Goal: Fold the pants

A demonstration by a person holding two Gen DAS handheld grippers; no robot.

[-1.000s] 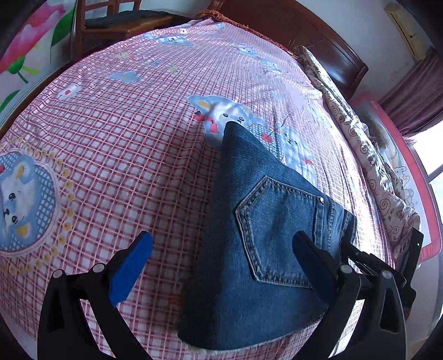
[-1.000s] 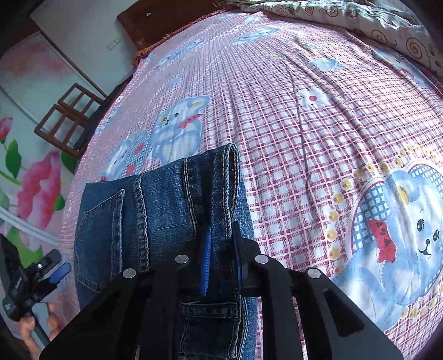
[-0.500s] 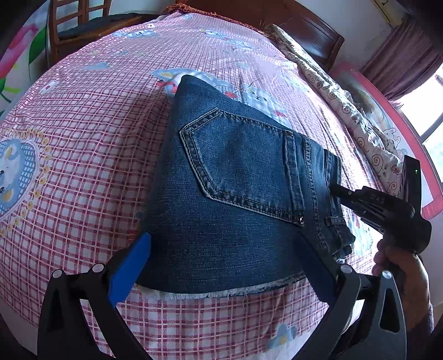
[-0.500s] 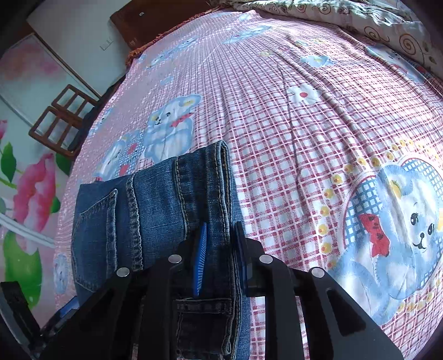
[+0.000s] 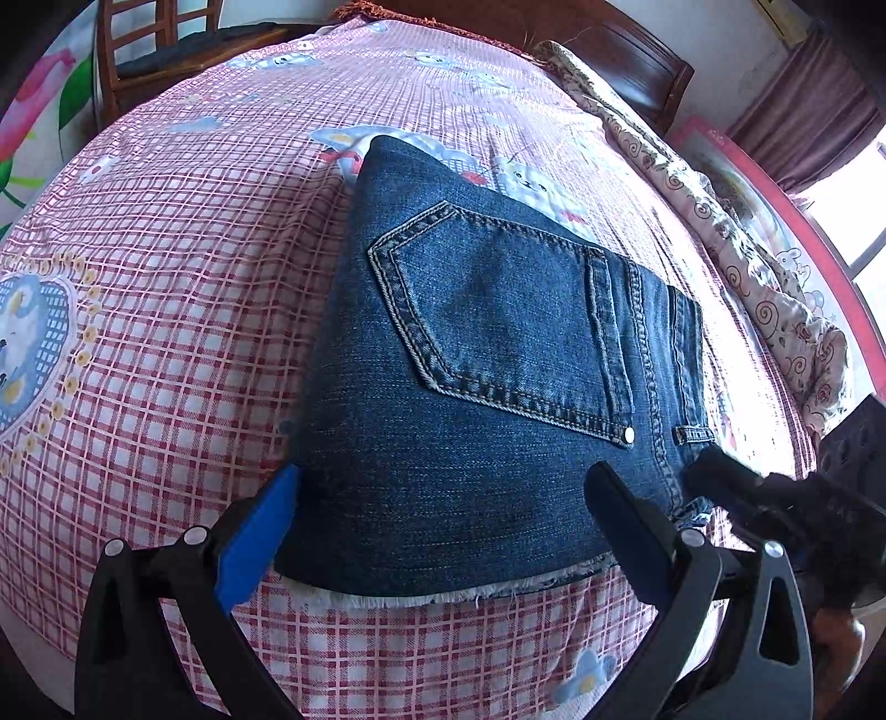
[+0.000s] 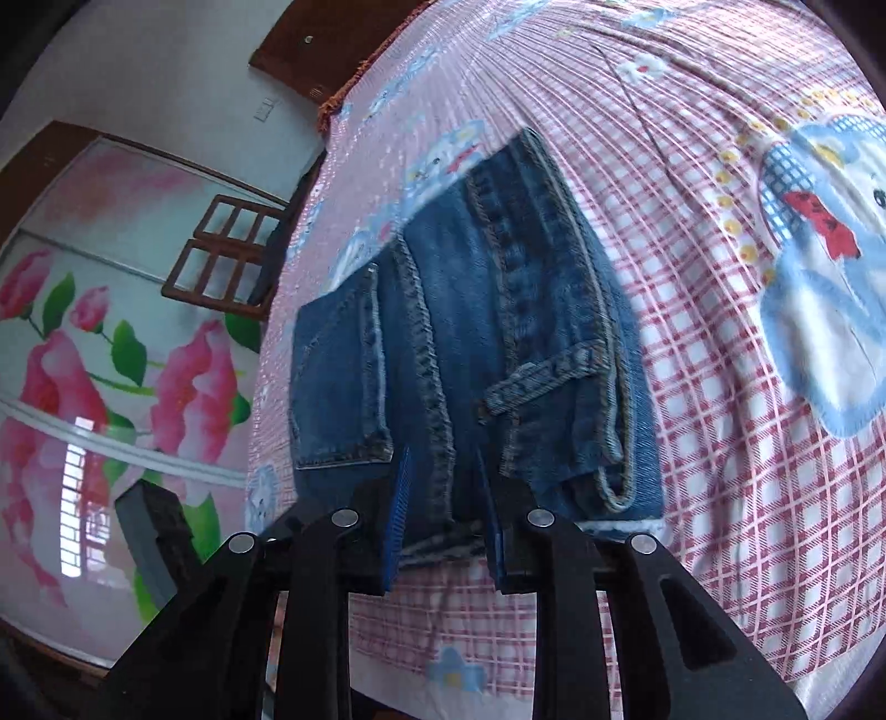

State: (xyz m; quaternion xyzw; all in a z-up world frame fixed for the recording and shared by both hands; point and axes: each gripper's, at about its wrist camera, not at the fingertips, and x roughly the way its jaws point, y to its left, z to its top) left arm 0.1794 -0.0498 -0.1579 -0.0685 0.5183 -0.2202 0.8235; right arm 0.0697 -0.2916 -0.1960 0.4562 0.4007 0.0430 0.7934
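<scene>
The bed (image 5: 166, 343) fills both views, its pink-and-white checked sheet printed with blue cartoon bears, one large bear with a red bow tie at the right edge of the right-wrist view; no lettering on the sheet or on anything else can be read; a wall panel (image 6: 83, 360) painted with pink flowers and green leaves covers the left of the right-wrist view; a dark wooden headboard (image 5: 626, 50) crosses the top of the left-wrist view, with a swirl-patterned quilt (image 5: 775, 288) bunched down the right side and a maroon curtain (image 5: 814, 105) in the upper right corner; a wooden chair (image 5: 166, 50) stands at the upper left beside the bed; the folded jeans (image 5: 498, 387) lie flat on the sheet in the centre of the frame, back pocket up with a metal rivet at its corner, frayed hem toward the lower edge; the left gripper (image 5: 443, 531) stands with its blue-padded fingers spread wide at the bottom of the frame, straddling the near edge of the denim without pressing it; the right gripper (image 6: 443, 498) keeps a narrow gap, a seamed fold of the jeans between its pads, though whether they press it I cannot tell.
</scene>
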